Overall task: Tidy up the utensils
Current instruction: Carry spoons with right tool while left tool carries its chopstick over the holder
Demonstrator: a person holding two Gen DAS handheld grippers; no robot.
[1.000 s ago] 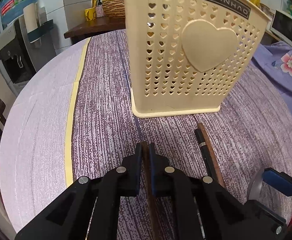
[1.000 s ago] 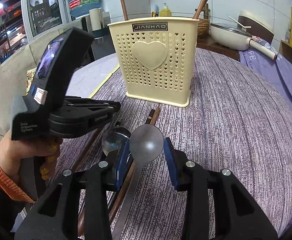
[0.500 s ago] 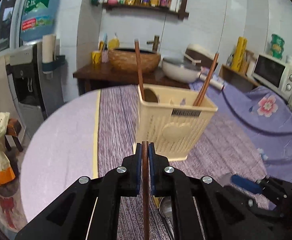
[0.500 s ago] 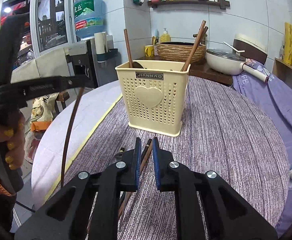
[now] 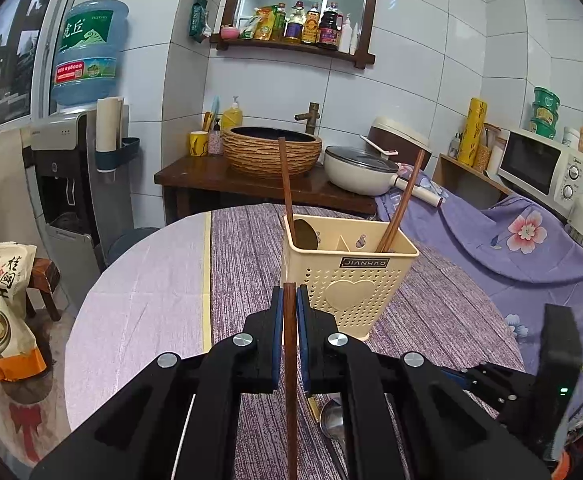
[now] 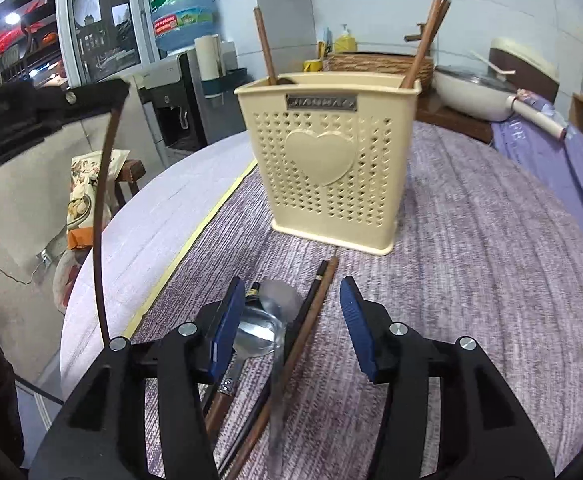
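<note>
While the left claw (image 5: 287, 312) pinches a brown chopstick (image 5: 290, 364) above the desk (image 6: 471, 264), the right claw (image 6: 291, 316) is opening over spoons (image 6: 259, 332) with nothing gripped. Next: drop the chopstick into the holder (image 5: 349, 280) at one o'clock.

Wooden chopstick (image 5: 290, 340), glossy metal spoon (image 6: 257, 330), perforated plastic holder (image 6: 327, 168)
</note>
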